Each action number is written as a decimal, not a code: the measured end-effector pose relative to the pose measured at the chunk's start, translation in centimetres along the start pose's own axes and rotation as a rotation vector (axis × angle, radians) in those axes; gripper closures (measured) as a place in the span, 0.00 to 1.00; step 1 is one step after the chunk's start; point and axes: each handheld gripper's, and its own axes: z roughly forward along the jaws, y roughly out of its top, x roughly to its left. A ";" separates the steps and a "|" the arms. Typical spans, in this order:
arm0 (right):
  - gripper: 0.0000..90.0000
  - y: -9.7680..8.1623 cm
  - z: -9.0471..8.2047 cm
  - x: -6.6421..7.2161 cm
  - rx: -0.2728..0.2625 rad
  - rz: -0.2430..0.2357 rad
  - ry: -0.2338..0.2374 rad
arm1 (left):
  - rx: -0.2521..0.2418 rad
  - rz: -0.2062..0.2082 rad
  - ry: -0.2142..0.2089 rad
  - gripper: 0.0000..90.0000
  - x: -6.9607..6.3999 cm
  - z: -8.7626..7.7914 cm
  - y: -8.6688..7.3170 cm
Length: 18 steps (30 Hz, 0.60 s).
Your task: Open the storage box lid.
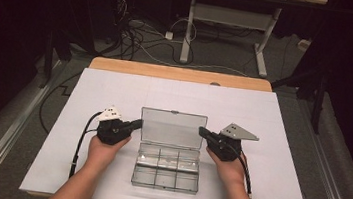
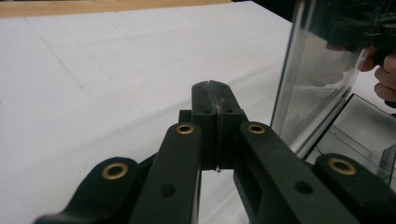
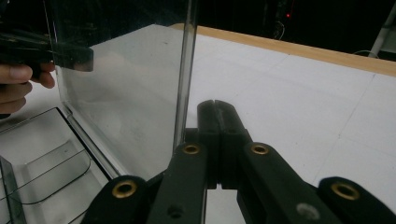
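We have a clear box (image 1: 167, 166) in the middle of the white tabletop (image 1: 281, 182), its lid (image 1: 173, 128) already swung up and standing upright behind the compartments. As far as we can see, those compartments are empty.

Our left hand-held gripper (image 1: 137, 123) sits at the lid's left edge and our right hand-held gripper (image 1: 202, 131) at its right edge. In each gripper view the two black jaws are pressed together with nothing between them, and the lid's edge stands just beside them; we cannot tell whether either tip touches the plastic.

We judge that the opening of the box is done, or nearly so: the lid is up and both grippers flank it without gripping anything. What is left depends on where the work goes, either easing away from the lid so it stays open or pushing it back down. Nothing else lies on the tabletop to put into the box.
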 end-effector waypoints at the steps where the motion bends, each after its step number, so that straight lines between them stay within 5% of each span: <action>1: 1.00 0.0 0.1 -0.1 0.002 0.002 -0.001 | -0.001 -0.002 -0.003 0.97 0.0 0.1 0.1; 18: 1.00 0.4 1.3 -0.5 0.055 0.026 -0.034 | 0.015 0.006 -0.013 0.97 0.3 1.6 0.5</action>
